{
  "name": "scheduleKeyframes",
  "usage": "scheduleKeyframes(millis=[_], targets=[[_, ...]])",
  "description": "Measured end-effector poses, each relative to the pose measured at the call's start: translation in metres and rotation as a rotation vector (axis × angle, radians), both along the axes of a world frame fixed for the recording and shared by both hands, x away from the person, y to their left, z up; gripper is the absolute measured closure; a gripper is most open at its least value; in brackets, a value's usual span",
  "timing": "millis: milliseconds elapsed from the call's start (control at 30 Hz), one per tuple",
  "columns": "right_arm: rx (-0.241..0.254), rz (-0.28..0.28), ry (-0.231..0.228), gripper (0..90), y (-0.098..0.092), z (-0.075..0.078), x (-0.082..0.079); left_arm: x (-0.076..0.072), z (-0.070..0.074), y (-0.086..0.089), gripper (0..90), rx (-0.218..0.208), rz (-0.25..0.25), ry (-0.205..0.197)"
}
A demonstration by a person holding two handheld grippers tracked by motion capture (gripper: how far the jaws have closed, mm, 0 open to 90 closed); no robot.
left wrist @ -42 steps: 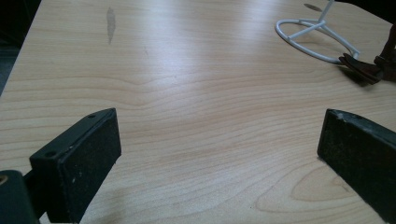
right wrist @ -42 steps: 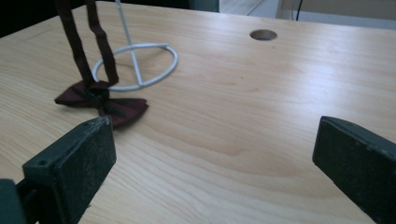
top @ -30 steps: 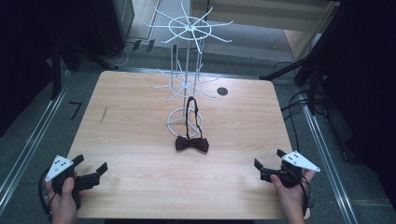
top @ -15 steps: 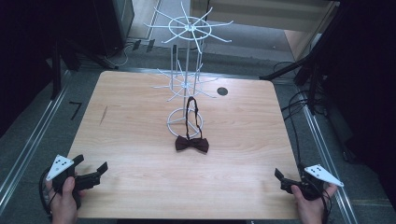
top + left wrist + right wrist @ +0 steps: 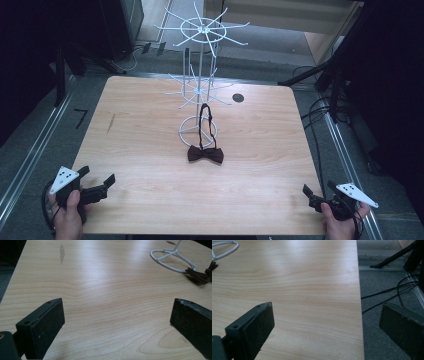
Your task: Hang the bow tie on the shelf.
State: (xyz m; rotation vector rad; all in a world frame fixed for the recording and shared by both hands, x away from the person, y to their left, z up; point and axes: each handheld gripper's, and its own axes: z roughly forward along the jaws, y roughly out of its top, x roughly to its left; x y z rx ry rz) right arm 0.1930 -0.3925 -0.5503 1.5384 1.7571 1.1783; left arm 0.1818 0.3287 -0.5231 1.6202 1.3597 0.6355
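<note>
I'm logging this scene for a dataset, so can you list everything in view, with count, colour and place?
bow tie: one, dark brown, on the table in front of the rack's ring base, its strap looped up over a lower rack arm.
wire rack: one, white, two tiers of spokes, standing mid-table towards the far edge.
table: one, light wood, a dark round hole near its far edge.
cables: several, black, on the grey floor right of the table.
left gripper: one, black with a grey plate, jaws open, near left corner, held in a hand.
right gripper: one, black with a grey plate, jaws open, near right corner, at the table's edge.
</note>
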Motion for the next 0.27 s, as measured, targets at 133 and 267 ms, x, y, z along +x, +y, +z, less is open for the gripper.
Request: scheduleKeyframes(millis=[133,267], targets=[[-0.008,-0.002,0.004,0.3,0.0009,-0.0009,0.0015,-0.0004,0.0001,-0.0001,0.1,0.002,0.000,0.002],[-0.007,-0.002,0.008,0.3,0.0010,-0.0013,0.0021,0.0002,0.0002,-0.0003,0.1,0.005,-0.007,0.007]])
